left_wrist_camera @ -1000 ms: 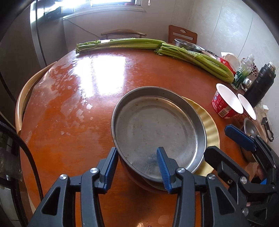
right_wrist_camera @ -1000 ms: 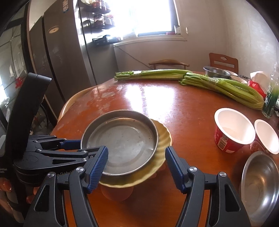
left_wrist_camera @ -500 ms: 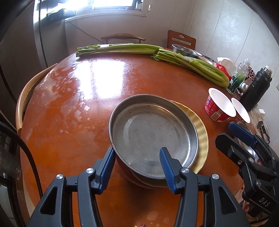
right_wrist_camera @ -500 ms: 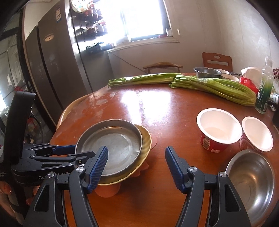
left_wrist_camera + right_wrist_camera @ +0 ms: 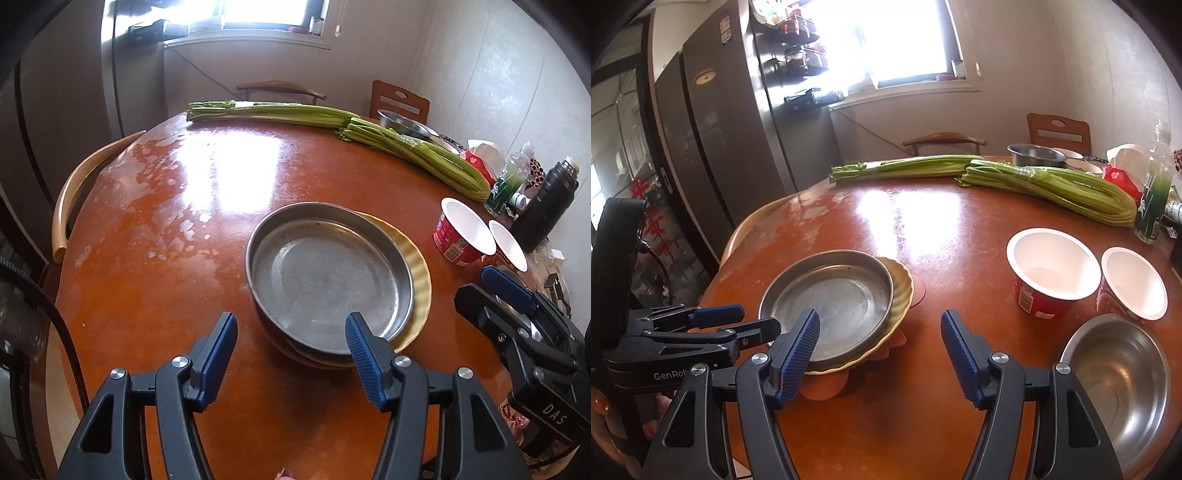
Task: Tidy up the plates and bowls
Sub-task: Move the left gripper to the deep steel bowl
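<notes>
On the round worktop, near its front edge, sits the stack: metal plate on top of a yellow plate, with reddish plates peeking out underneath. The metal plate sits off-centre, toward the left of the yellow one, so the yellow rim shows as a crescent on the right only. The stack looks formed, not squared up.

Left gripper hovers just in front of the stack's near edge, its jaws having just been opening; they now stand spread with nothing between them, the right pad overlapping the metal plate's rim in view. Contact can't be confirmed. That reads as a release after setting the plate down.

Right gripper is also spread and empty, above bare worktop between the stack and the steel bowl. The bowl lies loose at its right, likely the next item to sort. Two red paper cups stand behind the bowl, close together. Another steel bowl sits at the far edge behind the celery, away from the stack.

Judgement: plates mostly grouped, bowls not yet gathered.
</notes>
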Demonstrator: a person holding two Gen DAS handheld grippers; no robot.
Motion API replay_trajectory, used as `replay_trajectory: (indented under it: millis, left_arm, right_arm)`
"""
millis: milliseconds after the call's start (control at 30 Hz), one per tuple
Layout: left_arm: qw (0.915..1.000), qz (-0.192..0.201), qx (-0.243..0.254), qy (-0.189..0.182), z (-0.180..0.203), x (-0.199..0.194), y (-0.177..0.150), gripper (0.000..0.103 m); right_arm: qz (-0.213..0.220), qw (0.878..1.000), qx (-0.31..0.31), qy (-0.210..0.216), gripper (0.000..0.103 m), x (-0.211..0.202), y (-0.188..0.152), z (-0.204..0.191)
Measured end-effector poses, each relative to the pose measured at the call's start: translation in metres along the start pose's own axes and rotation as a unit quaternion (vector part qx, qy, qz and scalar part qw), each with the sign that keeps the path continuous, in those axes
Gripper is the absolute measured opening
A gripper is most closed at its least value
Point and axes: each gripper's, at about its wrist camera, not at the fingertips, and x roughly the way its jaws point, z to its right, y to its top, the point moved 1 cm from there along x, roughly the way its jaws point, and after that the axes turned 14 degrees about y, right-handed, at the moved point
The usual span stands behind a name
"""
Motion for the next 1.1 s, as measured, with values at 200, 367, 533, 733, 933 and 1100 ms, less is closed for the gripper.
replay_trajectory:
  millis: [200,367,533,733,933,1100]
  left_arm:
    - [0.9965,-0.014,-0.06,-0.056,-0.014,0.001,-0.015,0.061]
    - [0.9922,-0.037,-0.088,-0.08,-0.005,0.011,-0.024,0.061]
    - [0.9906,-0.053,-0.096,-0.082,0.014,0.02,-0.024,0.061]
    - [0.9924,-0.043,-0.102,-0.052,0.024,0.028,-0.01,0.062]
    - [0.9936,-0.039,-0.1,-0.033,0.03,0.04,0.005,0.062]
    - [0.9938,-0.034,-0.102,-0.029,0.034,0.046,0.013,0.062]
  right_arm:
    - [-0.023,1.0,-0.008,0.008,0.07,0.003,-0.012,-0.001]
    - [-0.039,0.999,-0.014,0.019,0.07,0.004,-0.023,-0.002]
    - [-0.041,0.999,-0.018,0.016,0.07,0.003,-0.028,0.003]
    - [-0.042,0.999,-0.01,0.011,0.07,0.008,-0.029,0.014]
    - [-0.038,0.999,-0.006,0.007,0.07,0.007,-0.026,0.026]
    - [-0.028,1.0,-0.003,0.0,0.07,0.001,-0.021,0.036]
